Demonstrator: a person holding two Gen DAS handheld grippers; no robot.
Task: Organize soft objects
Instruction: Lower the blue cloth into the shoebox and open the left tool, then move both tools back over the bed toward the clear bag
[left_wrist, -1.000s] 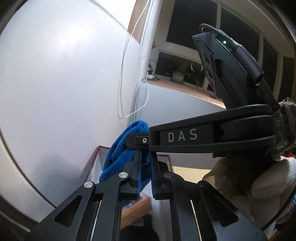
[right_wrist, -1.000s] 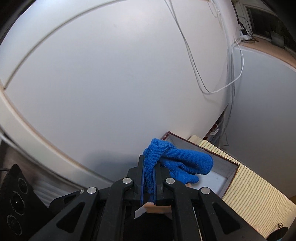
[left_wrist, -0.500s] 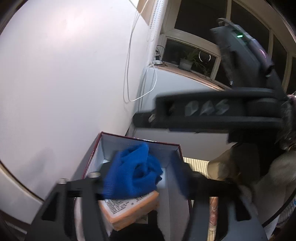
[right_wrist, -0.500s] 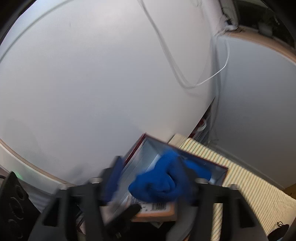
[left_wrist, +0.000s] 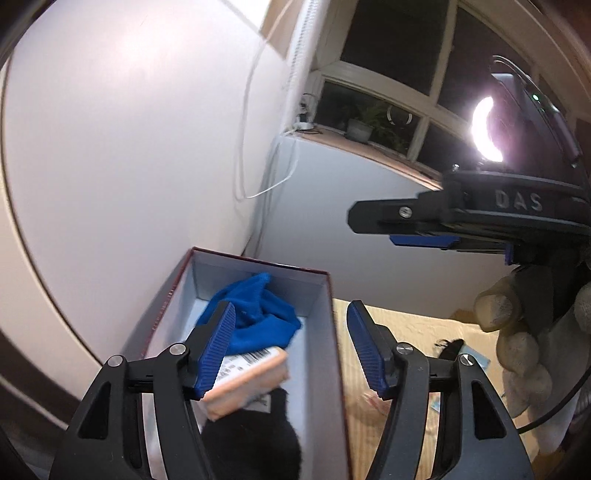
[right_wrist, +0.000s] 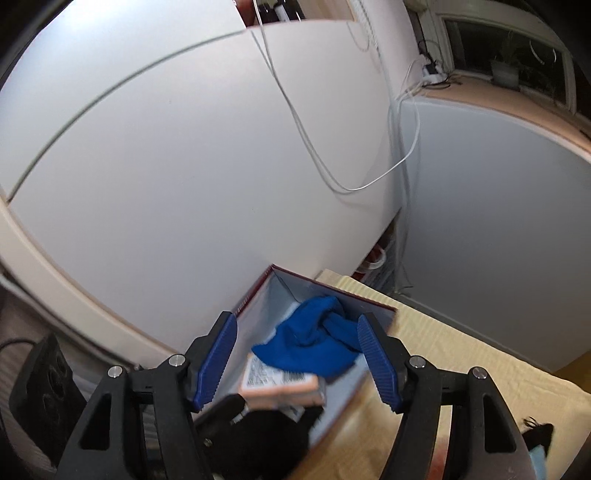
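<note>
Inside the open box (left_wrist: 328, 291), toward its twelve o'clock end, the blue cloth (left_wrist: 258, 317) now lies loose on a peach packet (left_wrist: 247, 384). A second ago both grippers pinched it; now we hold the left gripper (left_wrist: 291, 347) and right gripper (right_wrist: 297, 358) with jaws spread and empty. We judge this item stowed.

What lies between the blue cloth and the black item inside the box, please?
A peach-coloured packet with a barcode label lies between them: the blue cloth overlaps its far end, the black item its near end. Both wrist views show it, inside the box.
</note>
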